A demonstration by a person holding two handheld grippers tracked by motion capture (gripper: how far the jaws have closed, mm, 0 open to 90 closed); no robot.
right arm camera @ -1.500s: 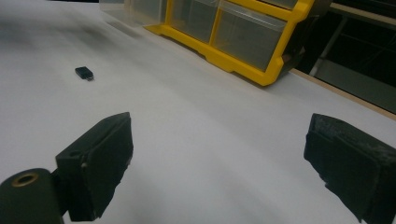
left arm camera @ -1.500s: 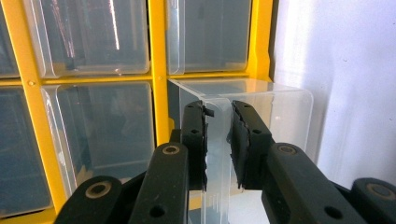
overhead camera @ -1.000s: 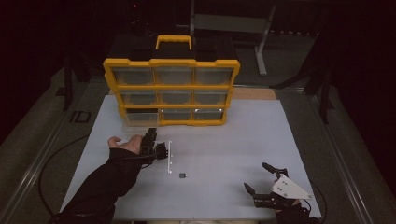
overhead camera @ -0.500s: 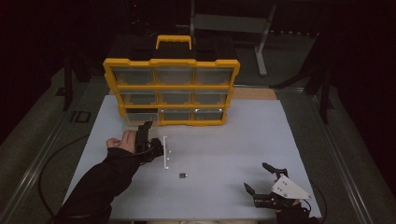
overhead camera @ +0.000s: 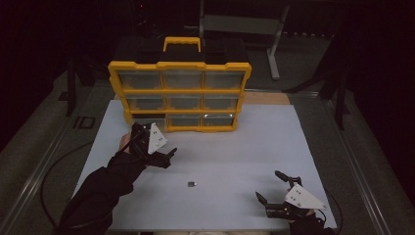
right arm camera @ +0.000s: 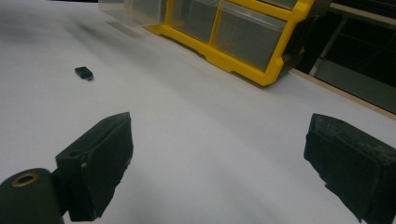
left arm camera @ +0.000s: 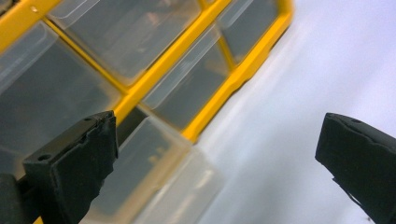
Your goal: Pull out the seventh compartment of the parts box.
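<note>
A yellow organizer (overhead camera: 180,90) with clear drawers stands at the back of the white table. Its bottom-left clear drawer (left arm camera: 159,182) sticks out onto the table; I cannot tell whether it is still in its slot. My left gripper (overhead camera: 157,147) hovers just in front of that corner. Its jaws have just been opening, and in the left gripper view the left gripper (left arm camera: 219,135) stands open with nothing between the pads. A small black part (overhead camera: 192,184) lies alone mid-table, also in the right gripper view (right arm camera: 84,73). My right gripper (overhead camera: 269,185) rests open near the front right, empty (right arm camera: 219,140).
The organizer's yellow carry handle (overhead camera: 182,43) stands up at the back. A wooden strip (overhead camera: 266,98) runs behind the table's right side. A cable (overhead camera: 54,171) trails off the table's left edge. Bare white tabletop (overhead camera: 254,142) lies between the grippers.
My left gripper has risen and moved back toward the organizer's bottom-left corner, and its jaws have spread wide. The right gripper and the small black part have stayed put.
</note>
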